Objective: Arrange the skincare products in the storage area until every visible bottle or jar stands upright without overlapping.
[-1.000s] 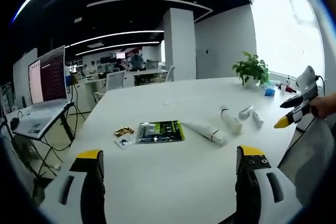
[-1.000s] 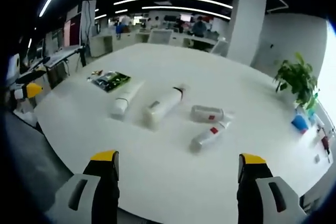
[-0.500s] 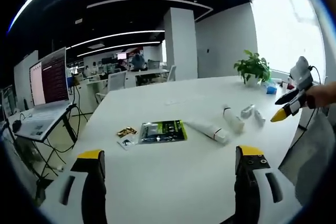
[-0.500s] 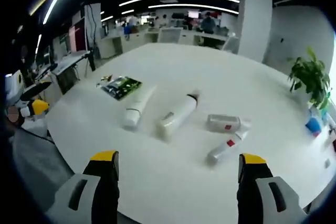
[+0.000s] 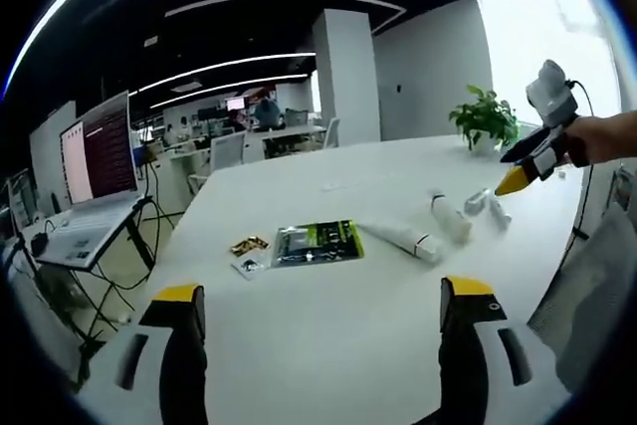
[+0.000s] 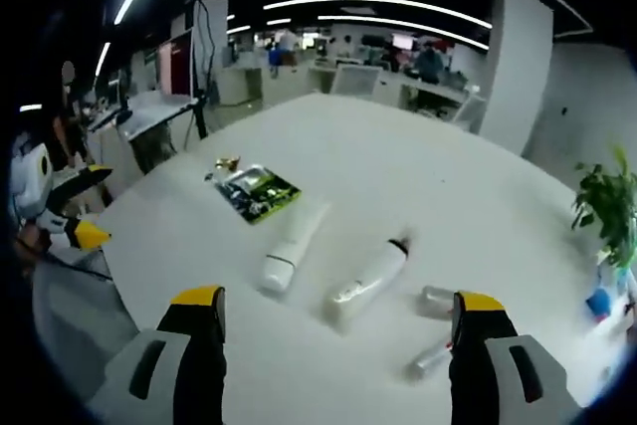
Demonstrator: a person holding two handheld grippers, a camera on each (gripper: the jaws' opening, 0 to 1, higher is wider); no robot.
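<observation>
A: Four skincare containers lie flat on the white table (image 6: 418, 186), none upright. In the right gripper view there is a white tube (image 6: 291, 251) nearest the green packet (image 6: 261, 192), then a white bottle with a dark cap (image 6: 368, 273) beside it, apart from it.

B: And the other two?

A: A small clear bottle (image 6: 438, 298) and a slim tube (image 6: 430, 358) sit further right, close to the right gripper's (image 6: 338, 345) own right jaw in the picture. None of the four overlap.

B: How do the tongs stand?

A: The right gripper's jaws are spread wide with nothing between them, above the table's near edge. The left gripper (image 5: 323, 330) is the same: jaws wide apart, holding nothing, over bare table.

B: What does the left gripper view give?

A: The same row from the other side: green packet (image 5: 318, 242), white tube (image 5: 400, 238), white bottle (image 5: 450, 218), and the two small items (image 5: 486, 204) just beyond, too small to tell apart well. A small gold-coloured packet (image 5: 249, 245) lies beside the green one. The right gripper (image 5: 528, 168) comes in from the right, held in a hand (image 5: 597, 136), above the table's far end near a potted plant (image 5: 486, 118)

B: Anything else?

A: A laptop (image 5: 85, 181) on a stand to the left
</observation>
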